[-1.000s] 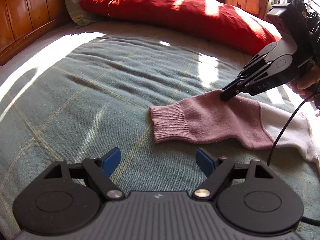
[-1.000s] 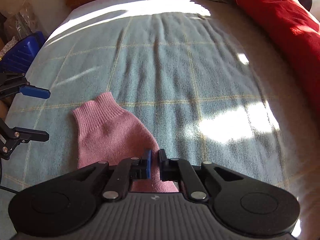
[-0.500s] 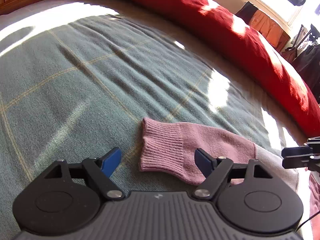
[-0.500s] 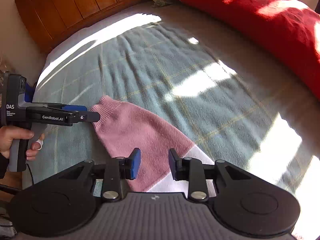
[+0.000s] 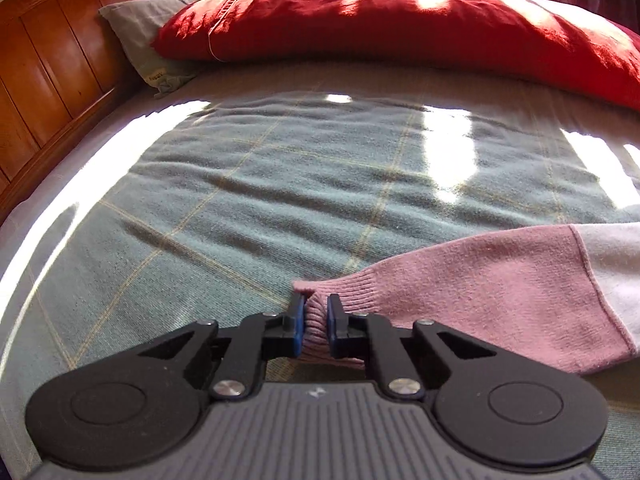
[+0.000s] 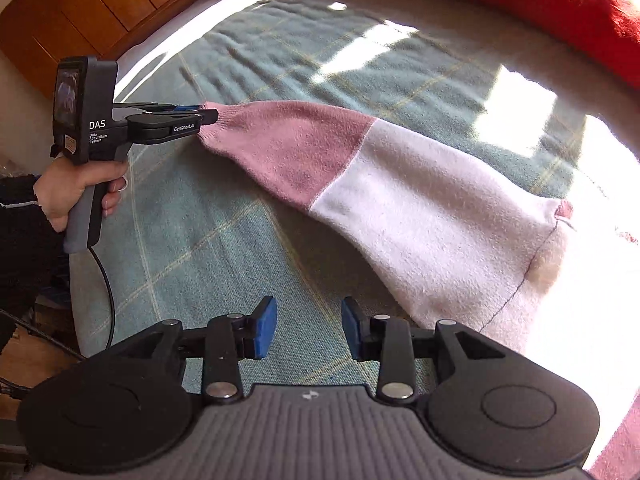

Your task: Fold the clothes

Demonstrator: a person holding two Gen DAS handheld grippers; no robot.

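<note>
1. The left gripper (image 5: 312,322) has its jaws pinched narrow on the ribbed cuff (image 5: 320,304) of a sweater sleeve (image 6: 360,168); knit bunches between the blue pads (image 5: 297,326). The right gripper (image 6: 308,326) stands with its jaws wide and nothing between them, only blanket (image 6: 248,240) ahead.

2. Outward from the left jaws, the sleeve runs off to their right, pink first and then white. In the right wrist view it hangs taut and a little lifted from the cuff down to the shoulder seam (image 6: 540,256). The rest of the garment lies beyond the right jaws, washed out by sun; I cannot tell how it lies.

3. My reading: the sleeve is being drawn out or carried across for a fold. Keep the pinch on the ribbing, which should grip better than the soft knit.

4. Move the cuff low and level so the sleeve lays down flat without twisting.

5. The free right gripper could pin the cloth near the seam, to stop the body dragging.

6. The red duvet (image 5: 400,20) and pillow (image 5: 136,40) lie far ahead, clear of the work.
</note>
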